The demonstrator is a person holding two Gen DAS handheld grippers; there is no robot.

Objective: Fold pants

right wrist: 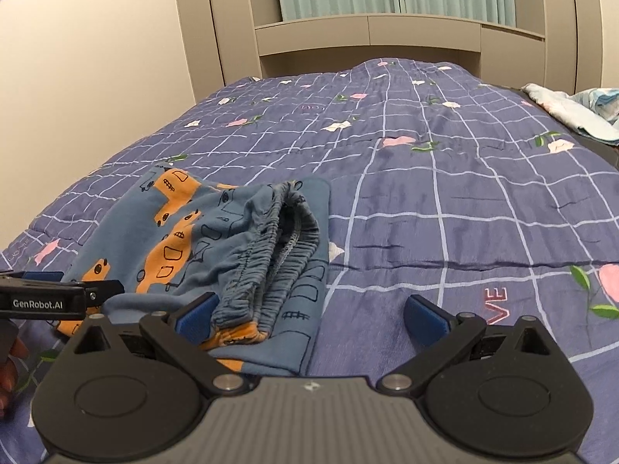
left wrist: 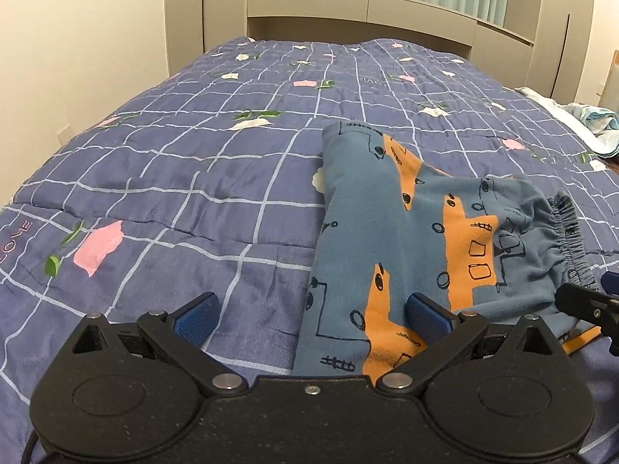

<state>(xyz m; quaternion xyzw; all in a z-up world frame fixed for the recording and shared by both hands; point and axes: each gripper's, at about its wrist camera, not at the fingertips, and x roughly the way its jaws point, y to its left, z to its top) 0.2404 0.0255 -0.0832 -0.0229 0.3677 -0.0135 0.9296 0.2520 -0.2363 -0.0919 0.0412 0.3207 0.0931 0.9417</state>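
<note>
Small blue pants [left wrist: 410, 232] with orange and black prints lie folded over on the bed, with the elastic waistband [left wrist: 568, 239] at the right. My left gripper [left wrist: 313, 313] is open over the pants' near left edge, its right pad lying on the cloth. In the right wrist view the pants [right wrist: 174, 239] lie at the left, with the gathered waistband [right wrist: 278, 255] facing me. My right gripper [right wrist: 309, 315] is open and holds nothing, its left pad next to the waistband. The left gripper's body [right wrist: 42, 301] shows at the left edge.
A purple-blue quilt [left wrist: 193, 162] with a white grid and flower prints covers the bed. A beige headboard with shelf [left wrist: 359, 11] and pale curtains stand at the far end. Crumpled light cloth [right wrist: 572, 110] lies at the bed's far right edge. A wall runs along the left.
</note>
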